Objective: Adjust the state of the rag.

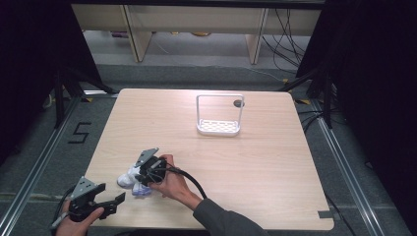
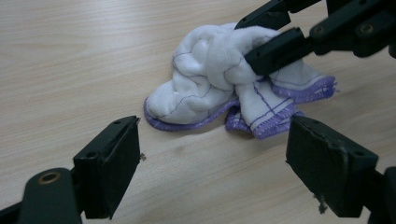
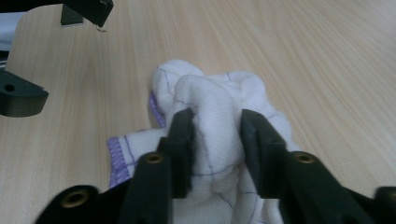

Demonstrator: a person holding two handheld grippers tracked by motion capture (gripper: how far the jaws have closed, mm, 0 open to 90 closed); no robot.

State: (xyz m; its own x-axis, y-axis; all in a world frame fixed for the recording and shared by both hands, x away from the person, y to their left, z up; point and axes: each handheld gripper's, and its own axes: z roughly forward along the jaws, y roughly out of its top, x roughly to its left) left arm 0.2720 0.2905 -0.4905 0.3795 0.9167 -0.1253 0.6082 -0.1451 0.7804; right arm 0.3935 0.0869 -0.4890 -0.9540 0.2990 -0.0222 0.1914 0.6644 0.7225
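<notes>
A crumpled white cloth [image 1: 128, 178] with purple stitched edging lies near the table's front left. In the left gripper view the cloth [image 2: 201, 91] sits bunched just beyond my open jaws. My right gripper [image 1: 141, 181] reaches down onto it, and its pads pinch a raised fold of the cloth [image 3: 210, 93] between them. The right gripper [image 3: 215, 119] is shut on that fold; it also enters the left gripper view from the upper right [image 2: 243, 41]. My left gripper [image 1: 111, 193] hovers at the table's front left edge, open, with nothing between its fingers [image 2: 112, 163].
A white wire-framed rack [image 1: 219, 129] with a perforated base stands at the back middle of the wooden table [image 1: 255, 167]. The right gripper's black cable [image 1: 189, 178] loops over the forearm. Dark stands flank the table on both sides.
</notes>
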